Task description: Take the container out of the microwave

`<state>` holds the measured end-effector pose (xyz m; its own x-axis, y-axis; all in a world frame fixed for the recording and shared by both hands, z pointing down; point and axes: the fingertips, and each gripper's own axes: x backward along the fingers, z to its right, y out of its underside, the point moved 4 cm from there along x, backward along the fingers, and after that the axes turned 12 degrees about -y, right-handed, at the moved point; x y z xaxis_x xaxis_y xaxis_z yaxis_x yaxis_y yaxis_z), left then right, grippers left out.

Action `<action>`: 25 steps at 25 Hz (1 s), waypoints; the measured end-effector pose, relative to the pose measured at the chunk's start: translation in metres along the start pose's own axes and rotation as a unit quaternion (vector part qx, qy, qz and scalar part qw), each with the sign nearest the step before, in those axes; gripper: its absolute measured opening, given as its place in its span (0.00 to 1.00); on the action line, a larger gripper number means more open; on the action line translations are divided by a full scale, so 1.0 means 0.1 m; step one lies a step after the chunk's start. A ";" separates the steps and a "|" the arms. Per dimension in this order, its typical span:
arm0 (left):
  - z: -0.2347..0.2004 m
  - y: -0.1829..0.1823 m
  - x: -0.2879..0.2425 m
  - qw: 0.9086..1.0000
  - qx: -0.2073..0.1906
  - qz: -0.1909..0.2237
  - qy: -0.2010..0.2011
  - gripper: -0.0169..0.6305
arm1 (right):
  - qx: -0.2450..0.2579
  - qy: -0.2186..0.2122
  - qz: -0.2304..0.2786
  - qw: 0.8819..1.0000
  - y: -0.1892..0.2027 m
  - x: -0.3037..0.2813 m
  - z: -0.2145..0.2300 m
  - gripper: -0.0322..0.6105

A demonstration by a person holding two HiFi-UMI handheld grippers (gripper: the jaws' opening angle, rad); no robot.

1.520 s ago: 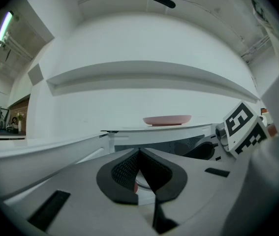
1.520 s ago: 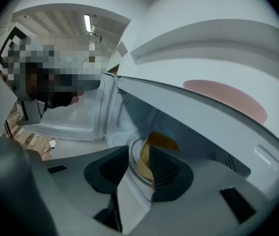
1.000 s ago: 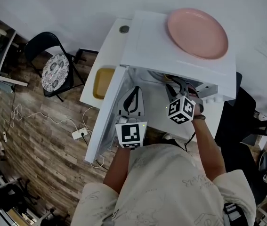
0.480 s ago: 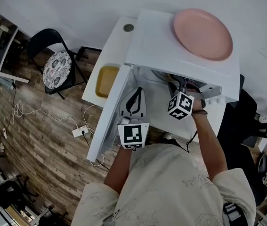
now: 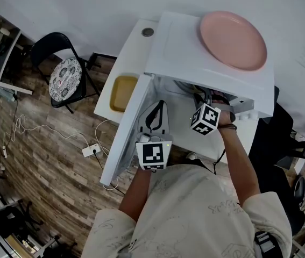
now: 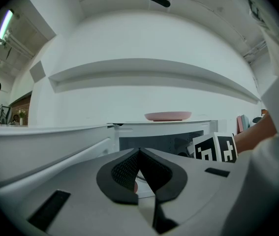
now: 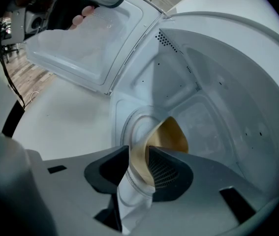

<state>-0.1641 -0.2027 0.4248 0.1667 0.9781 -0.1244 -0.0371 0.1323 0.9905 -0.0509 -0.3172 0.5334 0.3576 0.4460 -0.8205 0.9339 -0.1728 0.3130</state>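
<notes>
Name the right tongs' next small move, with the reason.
Probably draw the right tongs straight back out past the open door. They are shut on the pinched rim of the container, which sits inside the microwave cavity, so the grasp looks ready.

Plate (image 5: pixel 233 40) on microwave (image 5: pixel 179 46), container (image 7: pixel 174 136) inside it, door (image 5: pixel 126 136) open leftward, chair (image 5: pixel 63 79) further left

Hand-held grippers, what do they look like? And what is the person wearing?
The left hand-held gripper and right hand-held gripper each have a grey body, two black ribbed pads and a white cube with black square markers. The person wears a pale short-sleeved shirt with faint print and a dark band on the right wrist.
</notes>
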 end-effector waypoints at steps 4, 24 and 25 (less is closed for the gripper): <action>-0.02 0.00 0.00 1.000 0.001 0.000 -0.001 0.04 | 0.007 0.005 -0.005 1.000 -0.03 -0.01 0.02 0.27; -0.04 0.00 0.01 1.000 0.001 0.003 0.007 0.04 | 0.020 -0.001 -0.040 0.999 0.01 -0.06 -0.02 0.18; -0.04 0.00 0.01 1.000 0.001 0.003 0.008 0.04 | 0.021 -0.001 -0.041 0.999 0.01 -0.05 -0.02 0.18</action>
<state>-0.1681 -0.2009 0.4239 0.1515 0.9813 -0.1183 -0.0371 0.1253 0.9914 -0.0514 -0.3177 0.5389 0.2789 0.4580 -0.8441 0.9594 -0.1718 0.2238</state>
